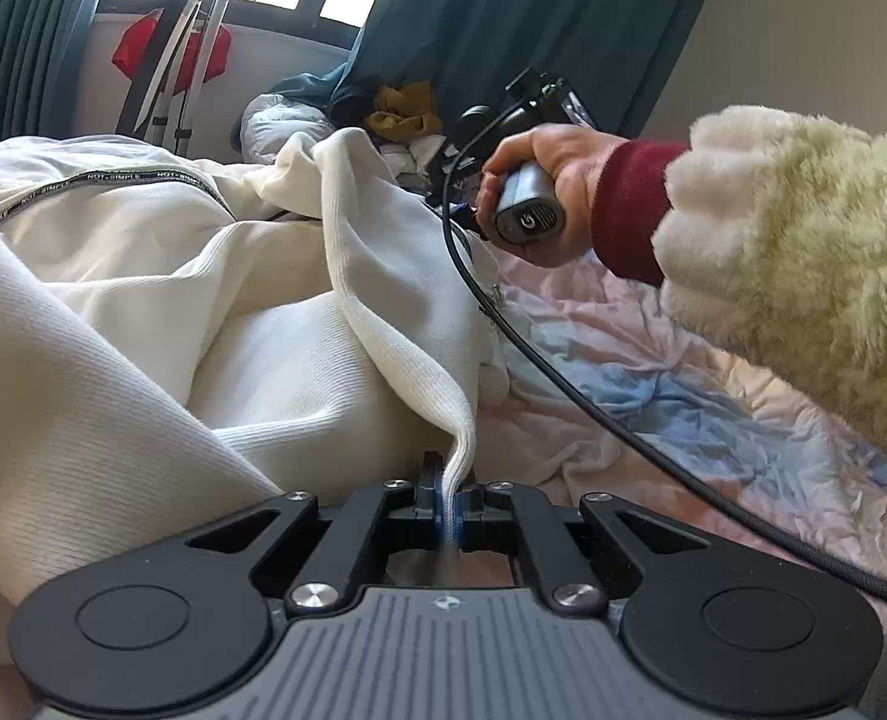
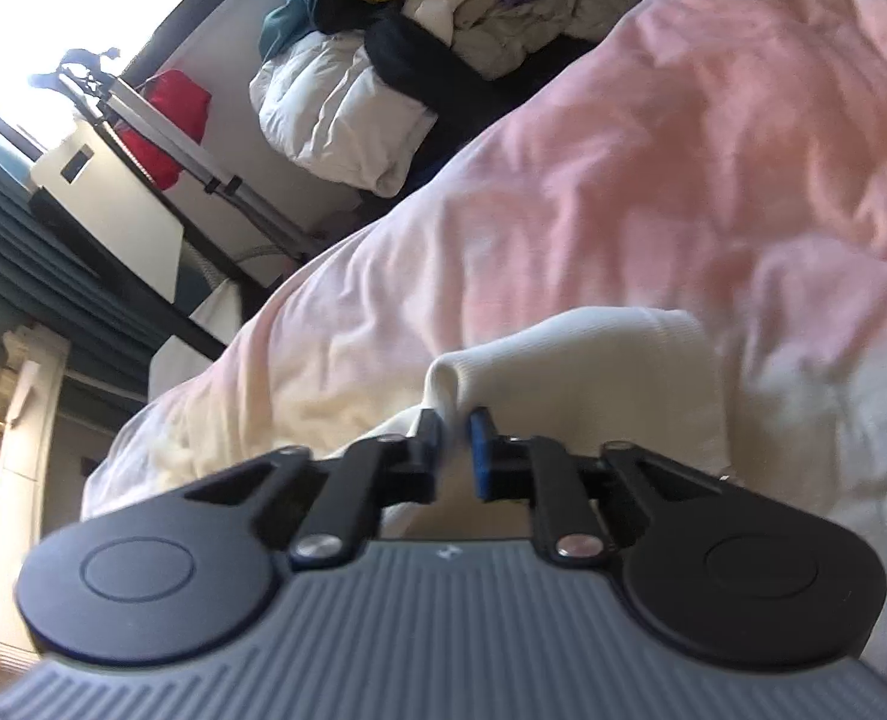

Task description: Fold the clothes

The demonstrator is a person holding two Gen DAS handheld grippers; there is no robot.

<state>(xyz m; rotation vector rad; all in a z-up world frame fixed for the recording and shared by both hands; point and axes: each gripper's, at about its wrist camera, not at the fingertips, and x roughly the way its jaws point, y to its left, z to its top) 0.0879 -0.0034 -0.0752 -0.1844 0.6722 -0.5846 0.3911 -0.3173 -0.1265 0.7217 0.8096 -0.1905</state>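
A cream ribbed garment (image 1: 263, 330) lies bunched on the pink bed cover (image 1: 653, 372). My left gripper (image 1: 449, 480) is shut on a ribbed band of it, which rises from the jaws up to the far end. A hand (image 1: 563, 174) in a red cuff and fluffy sleeve holds the other gripper's handle beyond the cloth; its fingertips are hidden there. In the right wrist view, my right gripper (image 2: 457, 420) is shut on a fold of the cream garment (image 2: 593, 360), pinched between the pads.
A black cable (image 1: 563, 372) runs across the bed cover (image 2: 623, 150) from the hand toward the lower right. A heap of clothes (image 2: 503, 0) and a white duvet (image 2: 335, 114) sit at the far end. Teal curtains (image 1: 503, 18) and a metal stand (image 1: 191, 60) are by the window.
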